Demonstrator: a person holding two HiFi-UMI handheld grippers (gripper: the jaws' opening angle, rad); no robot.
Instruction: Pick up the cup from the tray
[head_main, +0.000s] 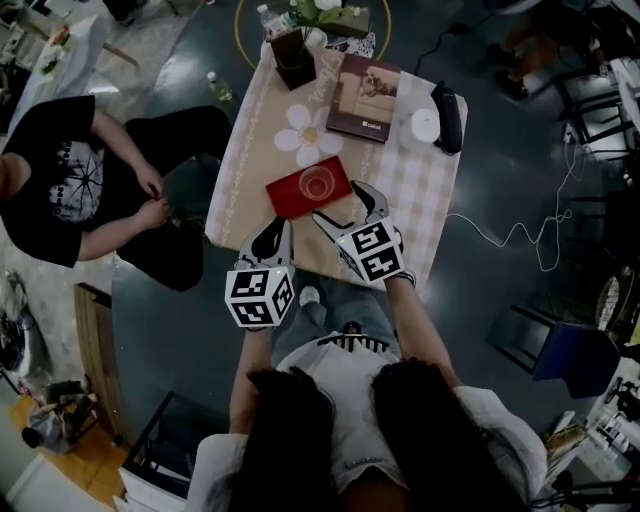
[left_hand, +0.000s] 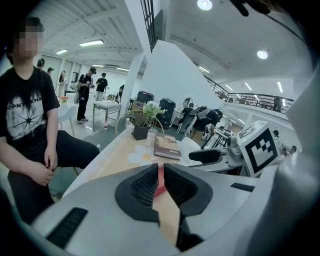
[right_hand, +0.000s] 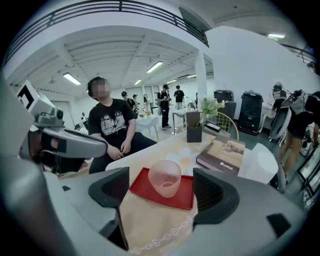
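A clear glass cup (head_main: 317, 182) stands upright on a red tray (head_main: 288, 198) near the front edge of the checked table (head_main: 420, 190). My right gripper (head_main: 338, 203) is open just in front of the tray's right side. In the right gripper view the cup (right_hand: 165, 178) stands on the tray (right_hand: 186, 198) a little ahead of the gripper (right_hand: 162, 186), centred on the wide gap, and no pad touches it. My left gripper (head_main: 271, 231) hovers at the table's front edge, left of the tray, shut and empty (left_hand: 161, 176). A red sliver of tray shows beyond its slit.
Behind the tray lie a daisy-shaped mat (head_main: 308, 135), a brown book (head_main: 363, 97), a dark plant pot (head_main: 293, 58), a white round object (head_main: 424, 127) and a black device (head_main: 447, 117). A person in black (head_main: 80, 180) sits at the table's left side.
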